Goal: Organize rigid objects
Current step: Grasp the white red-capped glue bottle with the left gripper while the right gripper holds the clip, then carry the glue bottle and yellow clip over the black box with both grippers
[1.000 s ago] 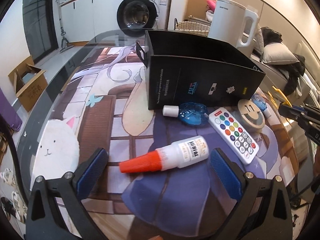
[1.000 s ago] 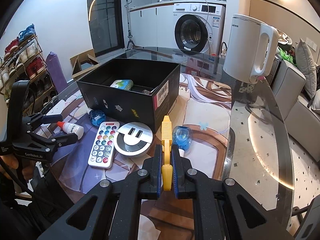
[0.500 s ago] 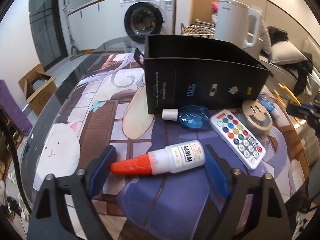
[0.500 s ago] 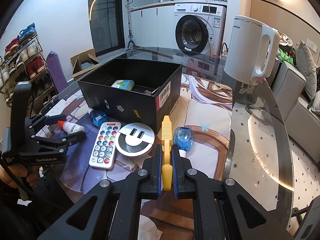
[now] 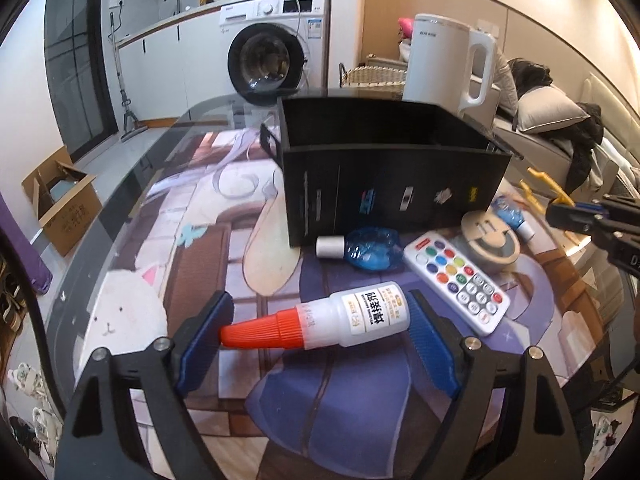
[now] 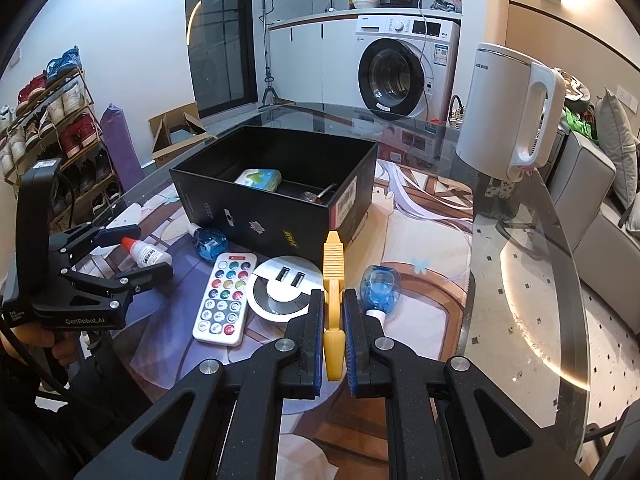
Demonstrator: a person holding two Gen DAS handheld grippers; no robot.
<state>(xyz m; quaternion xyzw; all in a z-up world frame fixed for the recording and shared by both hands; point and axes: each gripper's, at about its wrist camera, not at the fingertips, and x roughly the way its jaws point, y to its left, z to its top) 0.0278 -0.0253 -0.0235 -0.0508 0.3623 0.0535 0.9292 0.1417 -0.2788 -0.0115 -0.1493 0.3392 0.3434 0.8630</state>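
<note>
My left gripper [image 5: 316,328] has its blue pads against both ends of a white glue bottle with a red cap [image 5: 320,322], which lies on the table mat; it also shows in the right wrist view [image 6: 146,254]. My right gripper [image 6: 333,316] is shut on a yellow clip [image 6: 333,276] and holds it above the table, in front of the black box [image 6: 276,196]. The box holds a small green-and-white pack [image 6: 258,179]. On the mat lie a white remote [image 6: 224,294], a round silver USB hub [image 6: 282,290] and two blue bottles [image 6: 208,240] [image 6: 378,288].
A white kettle [image 6: 512,120] stands at the far right of the glass table [image 6: 520,280]. Beyond the table are a washing machine [image 6: 400,68], a cardboard carton [image 5: 60,204] on the floor and a shoe rack [image 6: 52,120] at the left.
My left gripper has moved forward and closed in around the glue bottle until its pads meet the bottle's ends. My right gripper has kept hold of the yellow clip, nearly still.
</note>
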